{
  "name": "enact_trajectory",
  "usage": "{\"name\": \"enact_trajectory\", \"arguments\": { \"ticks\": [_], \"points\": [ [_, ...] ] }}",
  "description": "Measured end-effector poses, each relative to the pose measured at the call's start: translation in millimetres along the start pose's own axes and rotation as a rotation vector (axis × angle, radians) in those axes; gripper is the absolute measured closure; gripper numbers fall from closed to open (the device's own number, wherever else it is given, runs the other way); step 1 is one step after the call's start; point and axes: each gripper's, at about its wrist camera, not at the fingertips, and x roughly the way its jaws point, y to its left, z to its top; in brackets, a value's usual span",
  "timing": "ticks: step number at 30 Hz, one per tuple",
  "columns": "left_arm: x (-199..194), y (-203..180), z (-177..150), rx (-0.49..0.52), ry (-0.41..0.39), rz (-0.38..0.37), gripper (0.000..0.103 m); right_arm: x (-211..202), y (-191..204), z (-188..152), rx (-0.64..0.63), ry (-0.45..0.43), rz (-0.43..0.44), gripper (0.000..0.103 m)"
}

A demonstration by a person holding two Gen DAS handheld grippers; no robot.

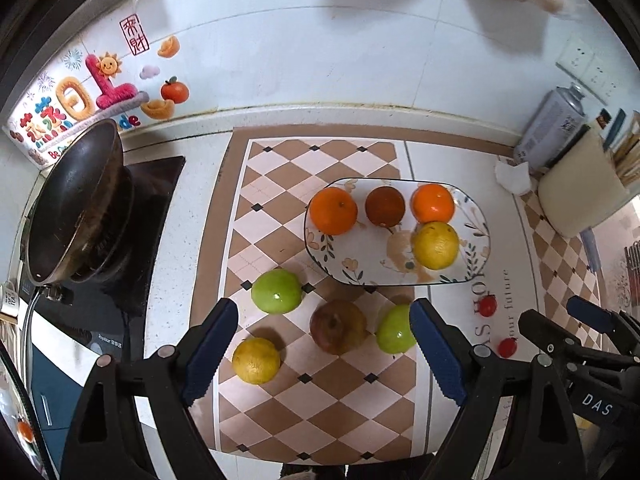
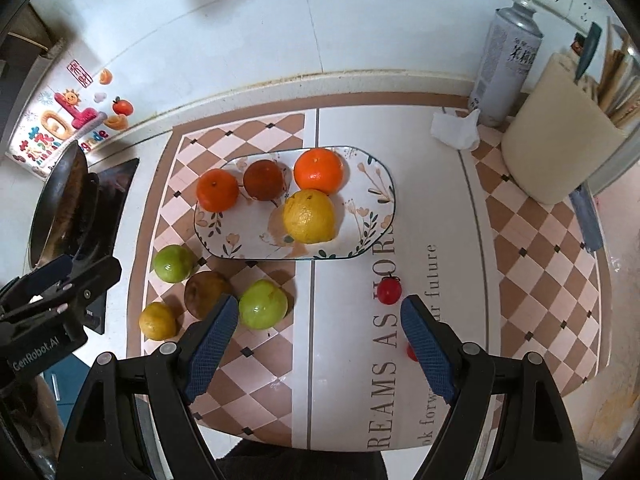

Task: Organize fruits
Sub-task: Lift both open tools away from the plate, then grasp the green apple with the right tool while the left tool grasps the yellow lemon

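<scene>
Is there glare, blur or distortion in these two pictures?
Left wrist view: sharp in the middle, a bright highlight on the green apple, the counter edge bowed by the fisheye. Right wrist view: glare on the white wall tiles, the spray can leaning, dark corners.

Open mat ahead of both grippers, crowded further out

Ahead of the left gripper, whose jaws stand wide apart, four loose fruits cluster between its fingers and the plate beyond, whose near half is bare. Far to its left a wok on the stove blocks that side. Between the parted jaws of the right gripper lies bare mat, with a cherry tomato just ahead right. Far right, a cream container, spray can and crumpled tissue stand against the wall.
</scene>
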Motion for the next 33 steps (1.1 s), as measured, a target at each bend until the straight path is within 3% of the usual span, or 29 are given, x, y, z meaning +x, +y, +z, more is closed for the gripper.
{"name": "enact_trajectory", "arguments": {
  "ticks": [6,13,15,17,22,29,33],
  "points": [
    [-9,-5,-6,0.003,-0.006,-0.009,0.015,-18,-1,-6,0.014,-0.035,-0.006,0.017],
    [1,-2,-9,-0.031,0.029,0.005,0.015,-13,-6,-6,0.034,-0.019,0.036,0.016],
    [9,3,-8,-0.052,0.041,0.019,0.014,0,-5,-4,0.020,0.013,0.055,0.012],
    [19,11,-7,-0.075,0.058,0.039,0.003,17,-3,-3,0.010,0.045,0.086,0.012],
    [49,39,-8,-0.155,0.124,0.127,0.003,73,9,1,-0.036,0.143,0.132,0.012],
    [90,80,-18,-0.285,0.257,0.145,0.003,159,30,-3,-0.064,0.288,0.187,0.013],
    [110,96,-28,-0.328,0.322,0.124,0.003,186,42,-10,-0.072,0.340,0.204,0.028]
  ]
}}
